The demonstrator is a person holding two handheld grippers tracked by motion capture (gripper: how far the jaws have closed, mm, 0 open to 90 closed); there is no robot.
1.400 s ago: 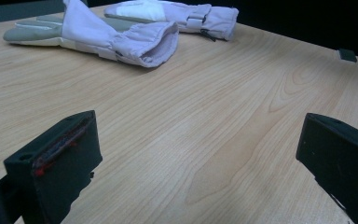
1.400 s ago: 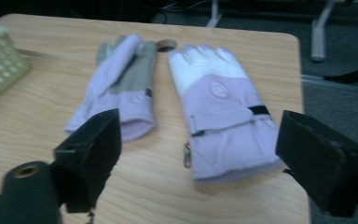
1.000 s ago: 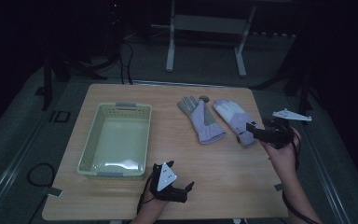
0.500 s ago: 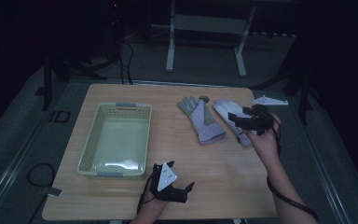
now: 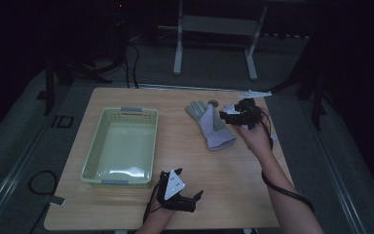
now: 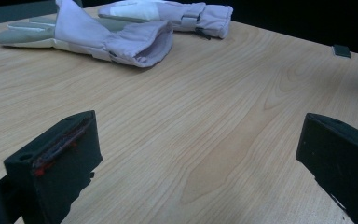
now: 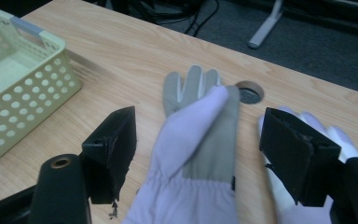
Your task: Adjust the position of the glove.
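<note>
Two lilac and grey gloves lie side by side on the wooden table [image 5: 126, 100]. The left glove [image 5: 213, 127] [image 7: 191, 140] lies flat, fingers pointing away. My right gripper [image 5: 226, 118] [image 7: 198, 114] hovers over it; its jaws have just been closing slightly but stand apart and press on nothing. The other glove [image 7: 340, 137] lies behind the right-hand jaw. Near the table's front edge my left gripper [image 5: 194, 201] [image 6: 198, 130] rests with its jaws wide open and nothing between them, pointed toward the near glove [image 6: 112, 37] and the far glove [image 6: 177, 11].
A pale green perforated basket [image 5: 97, 146] [image 7: 37, 74] stands on the left half of the table with nothing in it. A round cable hole [image 7: 249, 92] sits beyond the gloves' fingertips. Cables and metal stand legs [image 5: 177, 48] are on the dark floor behind.
My right hand has carried its gripper leftward from the table's right edge, across the right glove, to over the left glove. The left gripper has stayed put.
</note>
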